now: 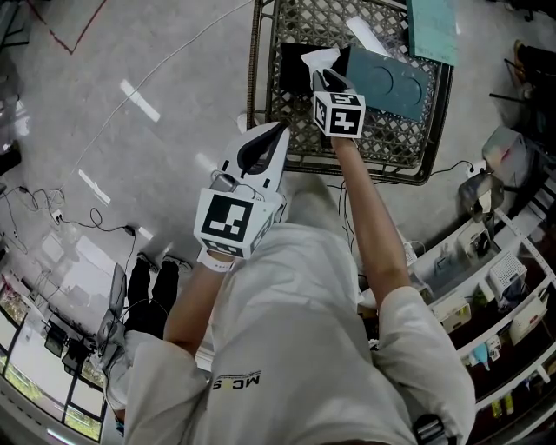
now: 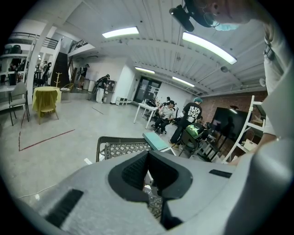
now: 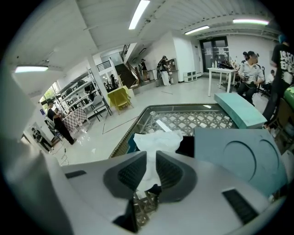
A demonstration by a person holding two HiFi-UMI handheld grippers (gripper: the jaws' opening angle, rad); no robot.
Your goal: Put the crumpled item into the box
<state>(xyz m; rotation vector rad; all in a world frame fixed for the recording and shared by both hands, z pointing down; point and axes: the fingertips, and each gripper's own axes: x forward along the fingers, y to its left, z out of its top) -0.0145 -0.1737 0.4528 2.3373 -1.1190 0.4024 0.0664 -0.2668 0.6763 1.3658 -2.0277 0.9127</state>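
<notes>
My right gripper (image 3: 147,160) is shut on a white crumpled paper (image 3: 157,141), which sticks out past the pads. In the head view the paper (image 1: 319,59) hangs over the dark opening of the box (image 1: 294,63), with the right gripper (image 1: 325,80) just behind it. The box's teal lid (image 1: 393,83) lies open to the right, and it fills the right side of the right gripper view (image 3: 239,158). My left gripper (image 1: 278,130) is held back at the near edge of the mesh table. Its jaws (image 2: 148,158) are shut on nothing.
The box rests on a black wire-mesh table (image 1: 287,113) with a raised metal rim. A teal foam slab (image 1: 433,26) lies on the table's far right. Shelves with small items (image 1: 495,287) stand to the right. Cables (image 1: 52,217) trail over the grey floor at left.
</notes>
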